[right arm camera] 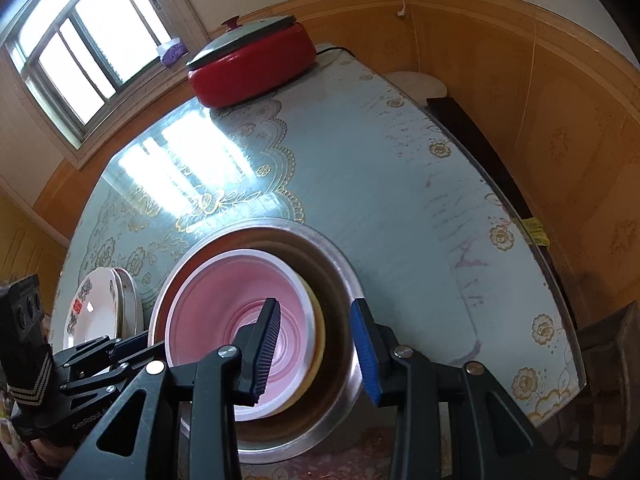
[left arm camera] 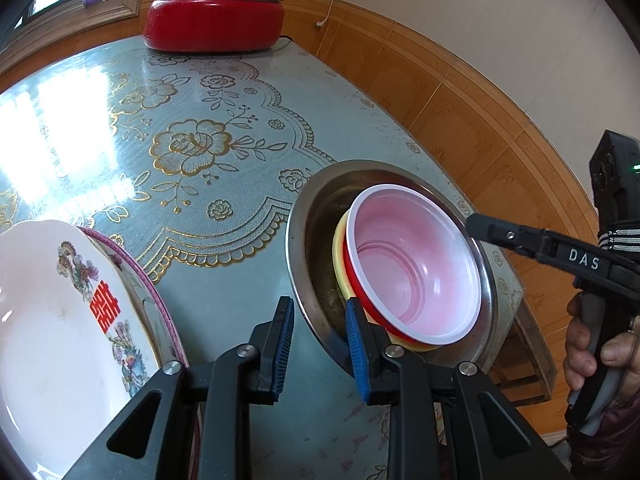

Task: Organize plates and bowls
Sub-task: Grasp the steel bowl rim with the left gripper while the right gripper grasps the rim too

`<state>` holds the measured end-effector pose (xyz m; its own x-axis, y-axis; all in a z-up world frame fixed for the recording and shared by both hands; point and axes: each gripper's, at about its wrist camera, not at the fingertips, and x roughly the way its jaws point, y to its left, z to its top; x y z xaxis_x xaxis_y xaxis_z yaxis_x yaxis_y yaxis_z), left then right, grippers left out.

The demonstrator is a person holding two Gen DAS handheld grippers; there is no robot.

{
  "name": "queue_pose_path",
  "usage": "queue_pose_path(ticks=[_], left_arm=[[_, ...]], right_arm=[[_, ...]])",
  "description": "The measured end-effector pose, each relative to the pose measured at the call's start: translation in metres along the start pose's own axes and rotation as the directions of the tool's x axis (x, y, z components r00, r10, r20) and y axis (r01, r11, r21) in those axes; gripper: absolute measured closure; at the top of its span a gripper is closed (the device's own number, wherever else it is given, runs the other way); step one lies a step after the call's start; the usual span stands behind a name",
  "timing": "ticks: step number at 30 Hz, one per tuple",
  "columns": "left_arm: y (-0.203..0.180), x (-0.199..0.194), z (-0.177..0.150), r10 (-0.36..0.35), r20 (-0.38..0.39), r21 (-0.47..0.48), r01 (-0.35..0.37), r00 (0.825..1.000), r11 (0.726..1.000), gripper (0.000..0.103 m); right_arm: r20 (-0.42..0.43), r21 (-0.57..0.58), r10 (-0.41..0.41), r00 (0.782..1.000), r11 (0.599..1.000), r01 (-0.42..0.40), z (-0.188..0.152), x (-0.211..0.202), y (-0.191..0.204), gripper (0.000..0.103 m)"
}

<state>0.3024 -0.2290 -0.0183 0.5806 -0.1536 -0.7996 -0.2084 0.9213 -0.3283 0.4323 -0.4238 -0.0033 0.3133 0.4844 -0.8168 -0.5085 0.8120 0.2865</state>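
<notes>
On the floral tablecloth (left arm camera: 248, 168), near the right edge: steel basin (left arm camera: 308, 240) holding 2 nested plastic bowls, the red-rimmed bowl (left arm camera: 416, 264) seated inside a yellow bowl (left arm camera: 339, 256) of which only the rim shows; both lean toward one wall of the basin rather than sitting centred; stacked plates (left arm camera: 60, 320) lie well apart to the left, the top 1 printed with a red character; red electric pot (left arm camera: 214, 20) at the far end.

Left gripper (left arm camera: 320, 344): fingers spread, empty, 1 blue pad close to the basin's near rim and the bowl rims, contact uncertain through the fisheye. Right gripper (right arm camera: 316, 356): spread, empty, hovering over the basin, with the basin wall roughly between its fingers.

Judged step: tidying the bowl stack in the basin, or shifting the basin itself; advice: close on 1 wall only, well down past the lip; keep the basin level so the bowls do not slide; thin plastic rims flex, so squeeze lightly; steady with the left while the right lifts.
</notes>
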Motion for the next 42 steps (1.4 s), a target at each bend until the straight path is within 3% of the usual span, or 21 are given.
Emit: queue_pose_path(ticks=[7,12,14,19,23,26,27,42], left_arm=[[0.001,0.003,0.003,0.021,0.001,-0.005,-0.021,1.000,1.000,0.076],[0.002,0.006,0.006,0.041,-0.003,-0.008,-0.041,0.999,0.999,0.076],[0.002,0.007,0.007,0.050,-0.003,-0.001,-0.050,0.999,0.999,0.076],[0.000,0.013,0.009,0.073,0.006,0.011,-0.073,0.997,0.997,0.076],[0.002,0.017,0.009,0.075,0.017,-0.001,-0.075,0.997,0.997,0.076],[0.001,0.021,0.007,0.061,0.013,-0.006,-0.061,0.998,0.998,0.079],[-0.002,0.020,0.007,0.056,0.017,0.004,-0.056,0.998,0.998,0.084],[-0.013,0.005,0.001,0.092,0.051,0.004,-0.092,0.995,0.996,0.084]], right_arm=[[0.003,0.031,-0.015,1.000,0.999,0.015,-0.002,0.000,-0.018,0.067],[-0.043,0.009,-0.007,0.999,1.000,0.007,-0.008,0.009,-0.017,0.074],[-0.057,-0.013,-0.050,0.997,0.999,0.049,-0.008,0.014,-0.015,0.077],[-0.108,-0.034,-0.031,0.994,0.999,0.027,-0.009,0.030,-0.014,0.081],[-0.122,0.003,0.036,0.992,0.999,-0.036,-0.009,0.036,-0.023,0.081],[-0.113,-0.037,0.051,0.992,0.998,-0.055,-0.011,0.036,-0.018,0.092],[-0.110,-0.051,0.040,0.993,0.998,-0.046,-0.011,0.036,-0.015,0.092],[-0.115,-0.061,0.088,0.989,0.994,-0.095,-0.011,0.034,-0.017,0.092]])
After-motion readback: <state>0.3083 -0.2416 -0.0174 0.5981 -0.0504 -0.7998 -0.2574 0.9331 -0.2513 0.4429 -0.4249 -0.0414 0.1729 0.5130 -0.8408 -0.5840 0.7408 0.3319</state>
